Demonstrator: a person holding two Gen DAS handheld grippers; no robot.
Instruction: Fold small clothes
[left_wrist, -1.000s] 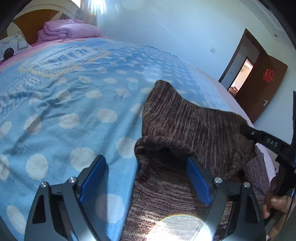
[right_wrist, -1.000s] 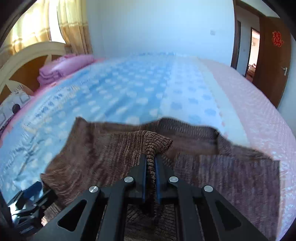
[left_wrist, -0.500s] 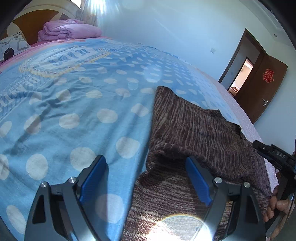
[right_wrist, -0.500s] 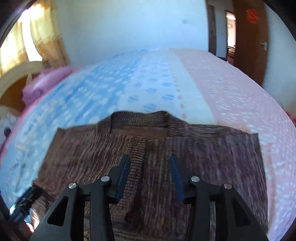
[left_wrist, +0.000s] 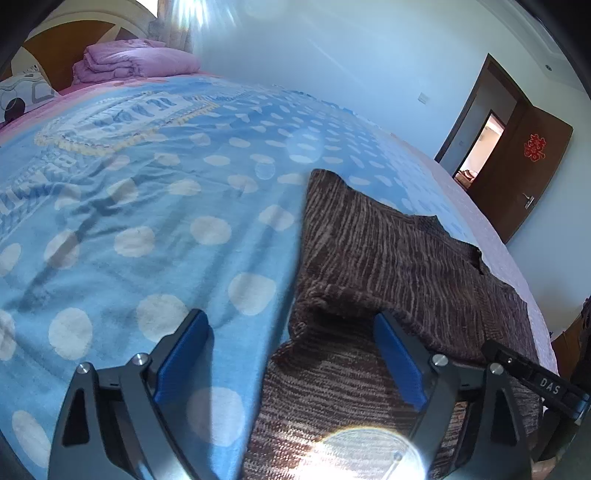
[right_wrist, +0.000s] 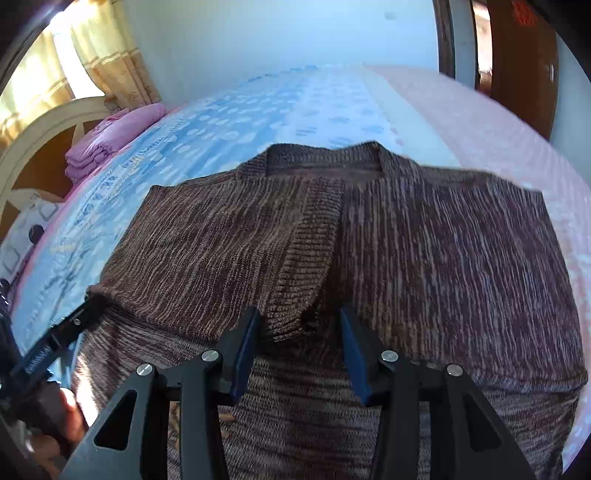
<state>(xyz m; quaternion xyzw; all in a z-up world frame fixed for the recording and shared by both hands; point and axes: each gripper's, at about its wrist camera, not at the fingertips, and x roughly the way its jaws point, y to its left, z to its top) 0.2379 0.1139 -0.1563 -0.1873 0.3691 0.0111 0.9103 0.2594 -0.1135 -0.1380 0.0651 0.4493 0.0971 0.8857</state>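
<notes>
While left wrist view is looking across blue polka-dot bedspread (left_wrist: 155, 206), left gripper (left_wrist: 291, 354) is hovering with jaws spread, pinching nothing; edge of brown knit cardigan (left_wrist: 399, 251) is lying between blue pads. Right wrist view: right gripper (right_wrist: 299, 336) jaws, having just been opening, are standing apart over ribbed front band, gripping nothing. Cardigan is lying flat on bed, collar at far end.

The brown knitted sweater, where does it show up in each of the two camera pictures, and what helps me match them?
Left wrist view: the brown knitted sweater fills the lower right, on the blue dotted bedspread.
Right wrist view: the sweater fills the centre and bottom, neckline at the far edge.
Shared landmark: the folded purple quilt at the headboard, upper left in both.
</notes>
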